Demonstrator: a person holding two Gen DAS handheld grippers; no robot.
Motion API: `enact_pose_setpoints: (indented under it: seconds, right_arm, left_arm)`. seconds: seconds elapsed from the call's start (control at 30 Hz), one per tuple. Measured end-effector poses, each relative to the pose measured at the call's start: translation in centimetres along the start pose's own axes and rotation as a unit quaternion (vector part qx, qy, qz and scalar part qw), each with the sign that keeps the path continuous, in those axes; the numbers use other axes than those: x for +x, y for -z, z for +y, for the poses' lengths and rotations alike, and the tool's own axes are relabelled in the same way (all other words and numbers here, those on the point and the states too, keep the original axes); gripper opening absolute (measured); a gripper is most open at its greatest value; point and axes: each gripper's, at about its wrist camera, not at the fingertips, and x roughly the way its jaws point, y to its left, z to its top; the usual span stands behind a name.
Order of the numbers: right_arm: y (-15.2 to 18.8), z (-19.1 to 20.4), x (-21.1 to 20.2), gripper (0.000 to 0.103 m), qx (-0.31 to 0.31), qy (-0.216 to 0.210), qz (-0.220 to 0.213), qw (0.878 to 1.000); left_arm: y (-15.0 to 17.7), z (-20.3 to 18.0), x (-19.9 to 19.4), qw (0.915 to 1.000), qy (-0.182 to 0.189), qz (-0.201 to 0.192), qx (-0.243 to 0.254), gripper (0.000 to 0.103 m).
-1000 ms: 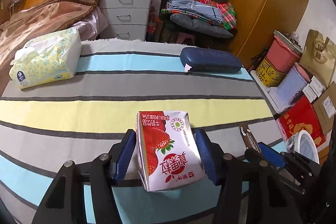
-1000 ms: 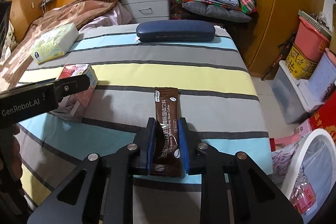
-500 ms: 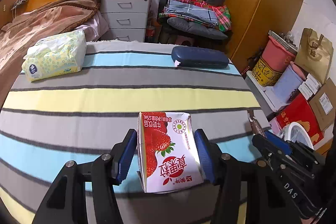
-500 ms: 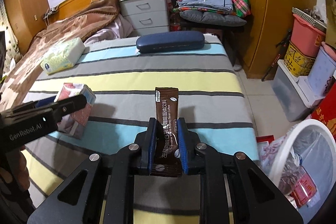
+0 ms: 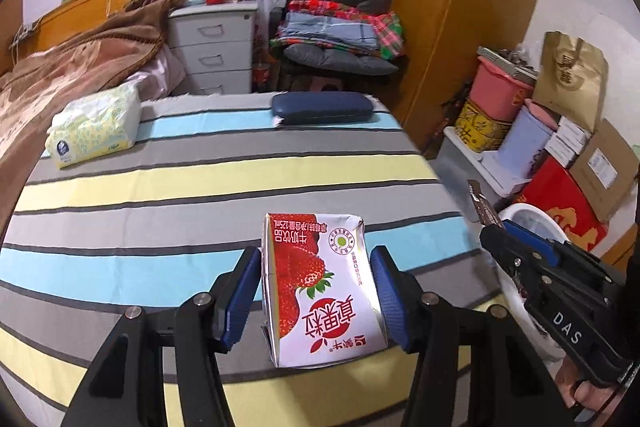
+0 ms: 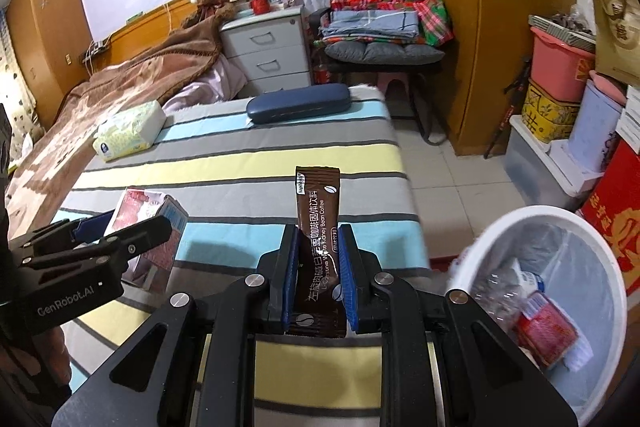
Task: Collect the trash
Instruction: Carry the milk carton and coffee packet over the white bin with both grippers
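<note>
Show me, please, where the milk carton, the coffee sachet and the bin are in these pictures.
milk carton (image 5: 320, 287), left wrist view, on its strawberry-printed front face.
coffee sachet (image 6: 318, 203), right wrist view, on the upper part above the pads.
bin (image 6: 612, 267), right wrist view, on its white rim at the right side.

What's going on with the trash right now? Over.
Left gripper holds strawberry milk carton. Right gripper clamps coffee sachet. White bin right; path clear.
</note>
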Motion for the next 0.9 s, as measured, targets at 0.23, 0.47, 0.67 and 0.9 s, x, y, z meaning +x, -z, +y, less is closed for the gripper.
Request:
enact_pose_setpoints:
  seconds: [0.23,0.47,0.67,0.9]
  right_arm:
    - [0.8,-2.5,-3.5,0.020,0.016,0.016,-0.032,0.999]
    - [1.7,-5.8,-6.5,0.020,0.038,0.041,-0.056,0.997]
    - [2.9,-8.9,-7.9,0.020,0.053,0.073,-0.055,0.994]
    - [4.5,-12.9,-7.8,0.020,0.072,0.101,-0.025,0.992]
  left_arm:
    - [0.3,-4.5,-2.6,0.9991,0.021,-0.026,0.027,0.057]
    - [0.7,-10.5,-4.4,0.9956,0.056,-0.039,0.064,0.057]
    - [1.2,-15.6,-3.9,0.9913,0.093,-0.033,0.086,0.057]
    - [2.3,-21.4,-1.4,0.9849,0.128,-0.009,0.116,0.057]
